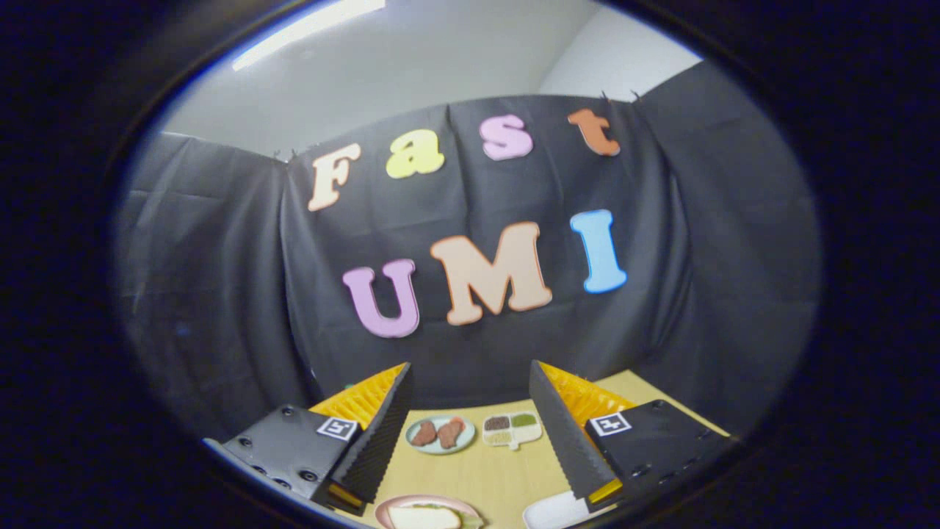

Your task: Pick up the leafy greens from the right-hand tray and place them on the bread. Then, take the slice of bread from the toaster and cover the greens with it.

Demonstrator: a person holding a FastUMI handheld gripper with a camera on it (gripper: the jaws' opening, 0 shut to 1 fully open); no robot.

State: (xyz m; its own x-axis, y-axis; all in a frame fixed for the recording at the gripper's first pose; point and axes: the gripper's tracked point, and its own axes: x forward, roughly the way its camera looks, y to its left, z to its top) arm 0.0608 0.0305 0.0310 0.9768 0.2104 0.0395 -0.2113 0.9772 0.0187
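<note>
A: What's cut off?
B: The pink plate [428, 505] near the fingers, holding bread [424, 519] with greens [472, 520] at its edge; also a white tray [552, 511] by the right finger.

A: Textures?
B: Ribbed black pads [378, 433], orange backs, wooden counter [485, 470]. Beyond: a round plate [440, 434] with two brown pieces, and a divided dish [512, 429].

A: The tool [470, 426]?
B: Raised, level, fingers wide apart, holding nothing.

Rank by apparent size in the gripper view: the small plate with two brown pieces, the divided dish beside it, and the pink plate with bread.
1. Pink plate with bread, though nearest and partly cut off.
2. Small plate, divided dish: alike.
Gripper open, empty.
</note>
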